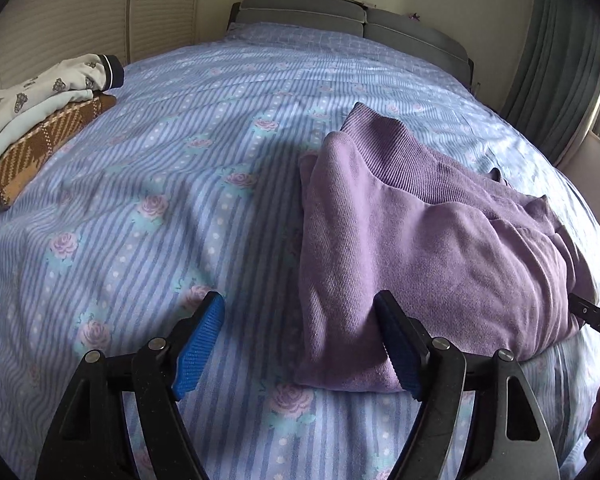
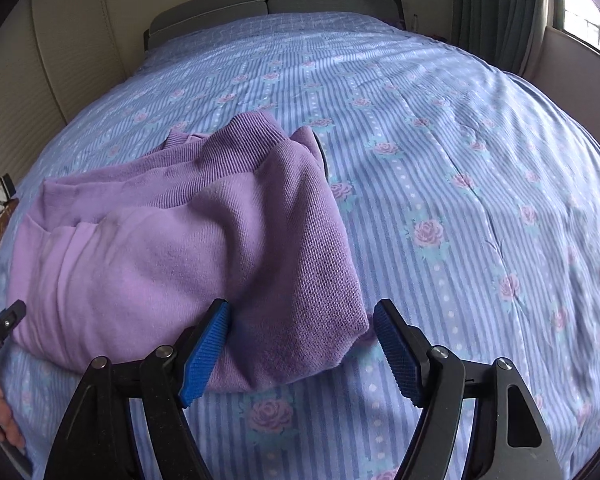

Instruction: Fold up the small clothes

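Note:
A purple sweater [image 1: 420, 240] lies folded into a thick bundle on the bed, its ribbed hem on top at the far side. My left gripper [image 1: 300, 344] stands open over the bundle's near left corner, and its blue pads do not press the cloth. In the right wrist view the same sweater [image 2: 172, 256] fills the left half. My right gripper [image 2: 302, 348] is open around the bundle's near right corner, with cloth between the jaws but not squeezed. Each view catches the other gripper at its edge: the right one [image 1: 596, 320] and the left one [image 2: 0, 328].
A stack of folded clothes [image 1: 40, 128], white print on brown plaid, sits at the bed's left edge. The blue striped floral bedspread [image 2: 460, 184] stretches to the grey headboard [image 1: 340, 16]. Green curtains [image 1: 556, 60] and a window are on the right. A hand [image 2: 4, 420] shows low left.

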Demonstrator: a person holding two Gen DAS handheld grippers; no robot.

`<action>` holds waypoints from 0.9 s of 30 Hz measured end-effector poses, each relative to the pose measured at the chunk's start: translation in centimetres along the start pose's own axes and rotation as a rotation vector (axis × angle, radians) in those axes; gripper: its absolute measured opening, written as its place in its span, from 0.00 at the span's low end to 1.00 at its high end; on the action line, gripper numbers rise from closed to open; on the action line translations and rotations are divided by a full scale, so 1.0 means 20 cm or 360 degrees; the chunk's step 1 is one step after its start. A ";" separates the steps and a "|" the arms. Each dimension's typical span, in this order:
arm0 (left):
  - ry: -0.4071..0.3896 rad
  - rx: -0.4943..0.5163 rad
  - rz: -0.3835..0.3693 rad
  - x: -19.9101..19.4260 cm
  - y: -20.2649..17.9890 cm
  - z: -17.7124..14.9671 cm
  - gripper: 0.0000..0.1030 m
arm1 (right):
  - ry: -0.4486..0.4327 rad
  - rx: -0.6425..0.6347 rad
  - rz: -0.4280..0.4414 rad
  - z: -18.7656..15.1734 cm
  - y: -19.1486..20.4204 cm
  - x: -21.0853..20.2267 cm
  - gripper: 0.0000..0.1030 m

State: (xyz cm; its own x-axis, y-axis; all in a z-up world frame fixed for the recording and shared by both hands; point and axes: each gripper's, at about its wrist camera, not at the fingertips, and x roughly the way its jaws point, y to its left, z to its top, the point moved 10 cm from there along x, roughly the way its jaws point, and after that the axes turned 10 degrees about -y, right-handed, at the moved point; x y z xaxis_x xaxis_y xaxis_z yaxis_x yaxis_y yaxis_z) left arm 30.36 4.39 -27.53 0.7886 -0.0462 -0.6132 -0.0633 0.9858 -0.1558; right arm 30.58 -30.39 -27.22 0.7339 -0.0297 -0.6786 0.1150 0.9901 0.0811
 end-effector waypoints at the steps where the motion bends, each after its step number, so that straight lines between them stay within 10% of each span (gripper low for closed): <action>1: -0.0010 -0.0022 -0.0013 -0.02 0.00 0.01 0.74 | -0.0008 0.0017 0.0006 0.01 0.00 -0.01 0.71; 18: -0.0124 0.0052 -0.0127 -0.25 -0.25 0.12 0.78 | -0.0047 0.0799 0.0305 -0.15 -0.06 -0.12 0.64; 27: -0.0056 -0.0033 -0.0128 -0.17 -0.25 0.09 0.78 | -0.0068 0.0895 0.0360 -0.04 -0.09 -0.01 0.60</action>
State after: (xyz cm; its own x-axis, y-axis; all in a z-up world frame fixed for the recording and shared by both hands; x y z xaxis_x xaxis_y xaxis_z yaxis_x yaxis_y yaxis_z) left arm 29.11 -0.12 -23.24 0.8125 -0.1192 -0.5707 -0.0112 0.9755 -0.2196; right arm 29.59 -32.09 -27.80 0.8062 0.1561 -0.5707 0.2808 0.7481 0.6012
